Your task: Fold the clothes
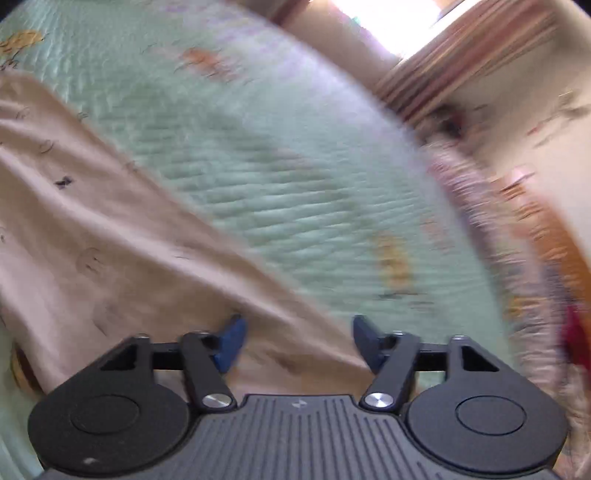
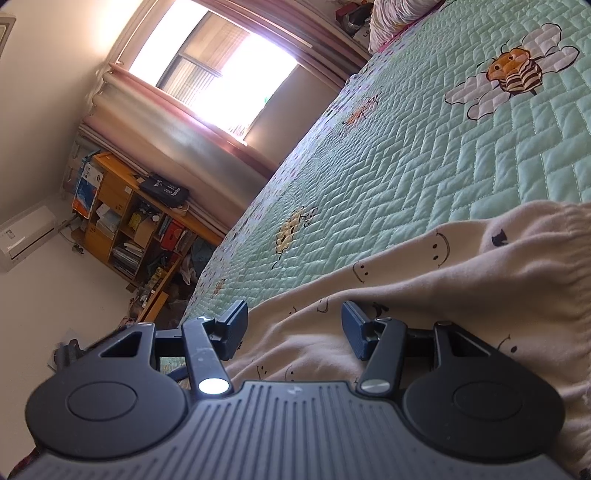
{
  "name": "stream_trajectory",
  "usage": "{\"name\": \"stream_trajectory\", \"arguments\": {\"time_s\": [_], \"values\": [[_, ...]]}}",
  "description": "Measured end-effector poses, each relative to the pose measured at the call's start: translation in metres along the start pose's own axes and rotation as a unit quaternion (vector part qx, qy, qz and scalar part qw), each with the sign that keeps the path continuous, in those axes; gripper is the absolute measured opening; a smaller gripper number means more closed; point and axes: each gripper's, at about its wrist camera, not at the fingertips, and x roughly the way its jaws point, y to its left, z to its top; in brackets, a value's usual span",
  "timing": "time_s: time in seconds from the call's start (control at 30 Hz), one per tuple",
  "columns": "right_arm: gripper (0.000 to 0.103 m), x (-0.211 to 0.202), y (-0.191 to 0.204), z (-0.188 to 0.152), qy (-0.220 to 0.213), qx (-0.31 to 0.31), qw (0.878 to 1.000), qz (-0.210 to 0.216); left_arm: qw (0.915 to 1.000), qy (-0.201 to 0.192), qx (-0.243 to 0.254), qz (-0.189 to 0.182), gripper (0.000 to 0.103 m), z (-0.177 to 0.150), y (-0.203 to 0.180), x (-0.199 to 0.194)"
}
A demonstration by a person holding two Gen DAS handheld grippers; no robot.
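Note:
A pale pink garment printed with small smiley faces lies on a green quilted bedspread. In the left wrist view, which is blurred by motion, my left gripper is open just above the garment's edge. In the right wrist view the same garment, with a gathered elastic hem at the right, lies under my right gripper. That gripper is open with cloth between its blue fingers, which do not pinch it.
The bedspread carries bee and hive pictures. A pillow lies at the bed's far end. Beside the bed stand a wooden shelf full of books and boxes, a bright window with curtains and an air conditioner.

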Motion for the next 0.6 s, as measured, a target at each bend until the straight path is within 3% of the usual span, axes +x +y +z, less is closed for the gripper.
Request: {"name": "stream_trajectory", "arguments": {"time_s": [0.1,0.13,0.17,0.2,0.3,0.37,0.43,0.53,0.6], "values": [[0.058,0.0,0.001,0.0,-0.001,-0.001,1.0,0.0,0.997,-0.031,0.017,0.069,0.002,0.032,0.028,0.013],[0.058,0.0,0.001,0.0,-0.001,-0.001,1.0,0.001,0.9969,-0.043,0.002,0.066,0.001,0.039,0.034,0.006],[0.058,0.0,0.001,-0.001,-0.002,-0.001,1.0,0.001,0.997,-0.053,-0.013,0.055,0.014,0.044,0.039,-0.001],[0.059,0.0,0.001,-0.001,-0.002,-0.002,1.0,0.001,0.9967,-0.063,-0.027,0.044,0.035,0.05,0.043,-0.009],[0.059,0.0,0.002,-0.001,-0.002,-0.003,1.0,-0.001,0.9937,-0.107,-0.027,-0.02,0.06,0.051,0.051,-0.044],[0.059,0.0,0.002,-0.001,-0.002,-0.004,1.0,-0.001,0.9918,-0.118,-0.042,-0.025,0.07,0.047,0.063,-0.061],[0.059,0.0,0.002,-0.002,-0.003,-0.003,1.0,0.0,0.9934,-0.098,-0.055,-0.027,0.07,0.045,0.077,-0.064],[0.059,0.0,0.003,-0.003,-0.004,-0.005,1.0,-0.002,0.9969,-0.069,-0.029,0.023,0.067,0.048,0.093,-0.043],[0.059,0.001,0.003,-0.003,-0.004,-0.008,1.0,-0.005,0.9955,-0.071,-0.01,0.062,0.042,0.055,0.101,-0.031]]}}
